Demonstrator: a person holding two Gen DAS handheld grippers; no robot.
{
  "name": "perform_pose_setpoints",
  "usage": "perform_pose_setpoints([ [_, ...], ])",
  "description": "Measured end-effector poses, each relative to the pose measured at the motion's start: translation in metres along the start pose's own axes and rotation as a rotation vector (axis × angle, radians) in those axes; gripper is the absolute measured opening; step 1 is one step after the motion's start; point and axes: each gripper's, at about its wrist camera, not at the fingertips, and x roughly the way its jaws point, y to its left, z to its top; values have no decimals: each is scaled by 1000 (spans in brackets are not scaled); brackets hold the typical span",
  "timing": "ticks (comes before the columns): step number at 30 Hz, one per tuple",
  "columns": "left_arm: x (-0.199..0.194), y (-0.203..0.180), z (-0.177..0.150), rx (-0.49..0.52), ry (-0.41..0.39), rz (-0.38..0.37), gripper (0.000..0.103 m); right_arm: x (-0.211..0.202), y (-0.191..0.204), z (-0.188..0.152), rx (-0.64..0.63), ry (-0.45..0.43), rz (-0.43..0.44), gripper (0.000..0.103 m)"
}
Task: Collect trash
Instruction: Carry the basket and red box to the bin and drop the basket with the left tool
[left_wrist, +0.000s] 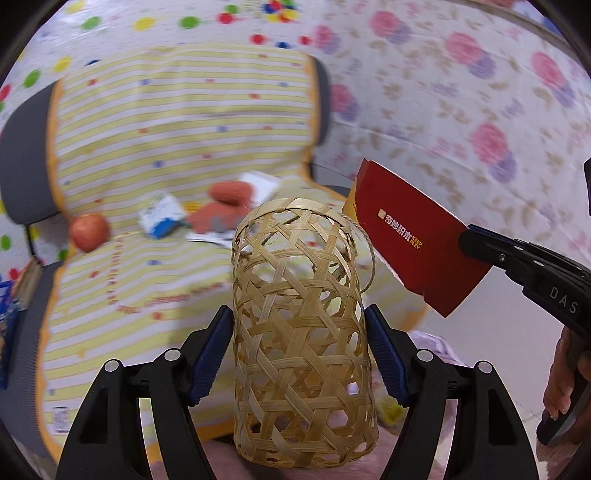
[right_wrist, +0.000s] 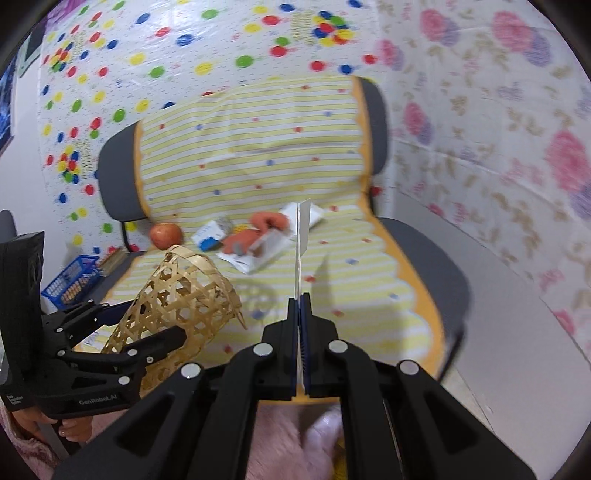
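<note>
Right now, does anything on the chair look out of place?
Yes. An apple lies on the chair seat beside scattered trash: a small box, torn wrappers and an orange glove. Whole fruit looks odd among litter.

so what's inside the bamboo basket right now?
Nothing visible through the open weave of the bamboo basket, held by the left gripper. Its closed bottom end isn't clearly seen. The red card is outside, in the right gripper.

Both wrist cameras look along their jaws toward the chair (left_wrist: 177, 122).
</note>
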Motion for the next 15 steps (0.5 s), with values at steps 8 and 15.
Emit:
perform_pose_setpoints([
  [8,13,-58,-11,103,20,-144,72,-48,-32,-37,58,13,-162,2],
  [15,29,-94,-28,181,56,-217,72,-68,-62,-75,142,72,-260,2],
])
